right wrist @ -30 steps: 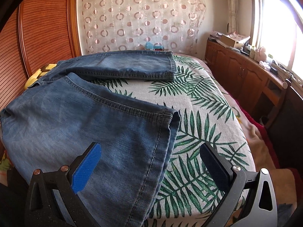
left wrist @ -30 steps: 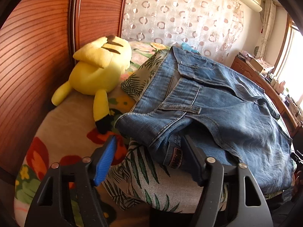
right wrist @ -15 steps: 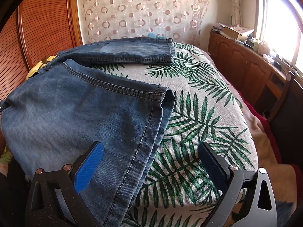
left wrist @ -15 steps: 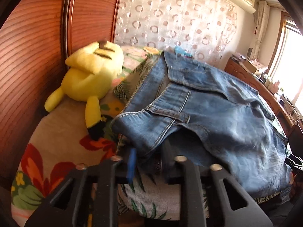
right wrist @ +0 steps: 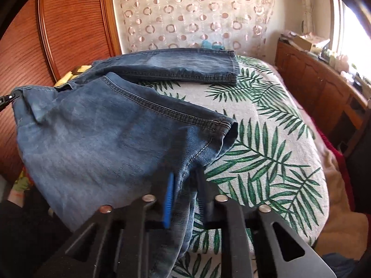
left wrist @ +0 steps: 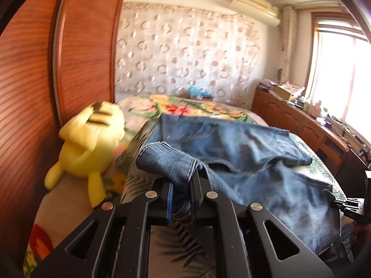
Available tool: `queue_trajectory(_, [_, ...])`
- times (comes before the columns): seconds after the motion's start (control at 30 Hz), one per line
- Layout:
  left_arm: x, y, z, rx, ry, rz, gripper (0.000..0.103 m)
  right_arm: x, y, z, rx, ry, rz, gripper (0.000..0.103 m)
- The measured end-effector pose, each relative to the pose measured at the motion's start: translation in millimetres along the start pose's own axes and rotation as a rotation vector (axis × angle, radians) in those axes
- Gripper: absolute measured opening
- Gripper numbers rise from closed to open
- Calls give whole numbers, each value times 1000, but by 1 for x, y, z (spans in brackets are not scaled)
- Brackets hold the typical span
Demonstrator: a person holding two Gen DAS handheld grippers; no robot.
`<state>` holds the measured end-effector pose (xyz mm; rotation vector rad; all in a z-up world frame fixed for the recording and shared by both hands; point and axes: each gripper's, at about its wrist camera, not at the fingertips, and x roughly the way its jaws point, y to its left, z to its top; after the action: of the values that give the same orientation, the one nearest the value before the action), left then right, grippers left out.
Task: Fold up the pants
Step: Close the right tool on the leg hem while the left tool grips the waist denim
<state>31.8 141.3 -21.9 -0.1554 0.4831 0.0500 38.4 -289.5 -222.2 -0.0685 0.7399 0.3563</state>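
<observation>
Blue denim jeans [left wrist: 250,159] lie spread on the bed. My left gripper [left wrist: 182,199] is shut on the jeans' waistband corner and holds it raised off the bed. My right gripper [right wrist: 184,194] is shut on the hem of the near leg [right wrist: 111,139], which is lifted and sags between the two grippers. The far leg [right wrist: 176,66] lies flat toward the curtain. The left gripper's tip shows at the left edge of the right wrist view [right wrist: 5,99].
A yellow plush toy [left wrist: 90,143] lies at the wooden headboard [left wrist: 30,92], left of the jeans. The bed has a palm-leaf cover [right wrist: 266,143]. A wooden dresser [right wrist: 324,88] with clutter runs along the right side under the window. A patterned curtain [right wrist: 197,16] hangs behind.
Both grippers went from open to shut on the jeans. The left closed on the waistband, the right on the near leg's hem, and both lifted the fabric off the bed.
</observation>
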Motion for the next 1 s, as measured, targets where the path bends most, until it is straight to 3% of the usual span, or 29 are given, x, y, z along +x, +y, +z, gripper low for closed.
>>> queue_trajectory(0.27, [7, -24, 44, 29, -92, -56, 12, -33, -5, 37, -18, -116, 71, 5])
queue_trajectory(0.6, [12, -28, 55, 39, -112, -48, 12, -61, 24, 95, -159, -262, 7, 5])
queue_trajectory(0.83, [24, -37, 48, 48, -85, -55, 12, 14, 22, 103, -158, -147, -8, 5])
queue_trajectory(1.0, [27, -47, 49, 64, -82, -66, 12, 60, 13, 95, -110, -52, 36, 5])
